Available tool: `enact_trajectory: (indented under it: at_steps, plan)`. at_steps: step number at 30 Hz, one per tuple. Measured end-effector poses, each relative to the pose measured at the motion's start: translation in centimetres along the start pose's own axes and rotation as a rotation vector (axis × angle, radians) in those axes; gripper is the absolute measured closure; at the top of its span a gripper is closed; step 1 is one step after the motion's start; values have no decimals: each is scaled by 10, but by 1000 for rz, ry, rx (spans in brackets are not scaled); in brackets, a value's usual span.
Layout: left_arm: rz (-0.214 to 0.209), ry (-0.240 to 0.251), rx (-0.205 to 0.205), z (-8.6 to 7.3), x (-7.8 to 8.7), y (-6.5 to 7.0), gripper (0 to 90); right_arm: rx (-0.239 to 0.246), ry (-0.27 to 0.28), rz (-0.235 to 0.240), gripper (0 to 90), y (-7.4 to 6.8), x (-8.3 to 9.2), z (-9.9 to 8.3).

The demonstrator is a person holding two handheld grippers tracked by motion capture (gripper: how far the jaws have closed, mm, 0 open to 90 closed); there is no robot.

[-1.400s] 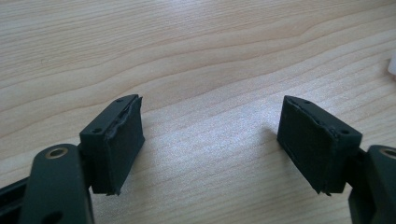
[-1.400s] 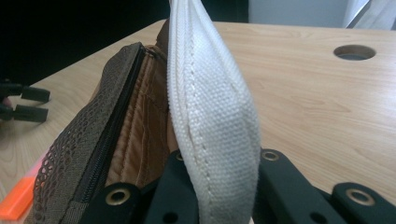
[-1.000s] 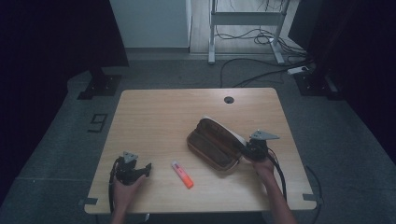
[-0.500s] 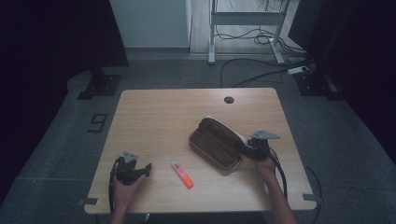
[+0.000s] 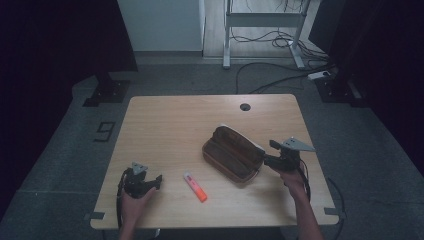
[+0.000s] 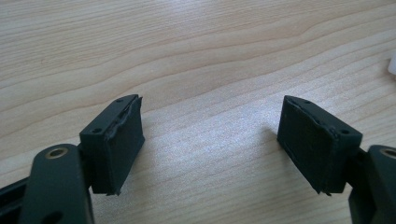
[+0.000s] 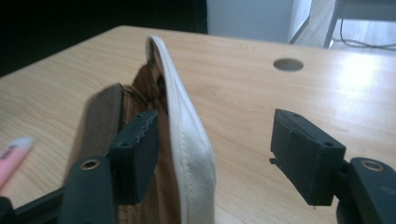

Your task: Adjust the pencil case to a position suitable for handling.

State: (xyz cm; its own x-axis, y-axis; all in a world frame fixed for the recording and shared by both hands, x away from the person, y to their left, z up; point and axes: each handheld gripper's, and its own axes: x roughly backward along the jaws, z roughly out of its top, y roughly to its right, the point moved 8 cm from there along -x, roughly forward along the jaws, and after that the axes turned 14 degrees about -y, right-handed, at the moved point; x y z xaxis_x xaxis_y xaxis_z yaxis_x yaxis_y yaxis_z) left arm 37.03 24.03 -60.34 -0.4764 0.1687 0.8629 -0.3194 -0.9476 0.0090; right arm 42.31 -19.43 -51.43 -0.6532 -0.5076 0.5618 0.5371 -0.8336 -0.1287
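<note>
brown pencil case [image 5: 234,155] lies unzipped mid-right on wooden table [image 5: 175,125]. right gripper [image 7: 215,149] spread, one jaw inside, cream wall between jaws. left gripper [image 6: 210,140] spread, empty. orange highlighter [image 5: 195,186] not yet packed, prob. next.

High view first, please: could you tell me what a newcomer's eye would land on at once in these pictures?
The open brown pencil case right of the table's centre draws the eye first, with the right claw open astride its cream rim. Next comes the orange-pink highlighter near the front edge, lying apart from the case. The left claw gapes over bare wood at front left.
</note>
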Motion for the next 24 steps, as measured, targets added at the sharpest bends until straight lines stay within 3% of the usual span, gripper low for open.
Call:
enact_trajectory:
  at_steps: [4, 13, 18, 24]
  plan:
    - [-1, 0, 0, 0, 0, 0, 224, 13, 23, 13, 319, -10, 9, 7]
    - [-1, 0, 0, 0, 0, 0, 224, 45, 50, 50, 351, -32, 11, 13]
    - [-1, 1, 0, 0, 0, 0, 224, 74, 41, 109, 363, -52, 9, 15]
    - [-2, 1, 0, 0, 0, 0, 224, 97, 10, 144, 369, -68, 0, 12]
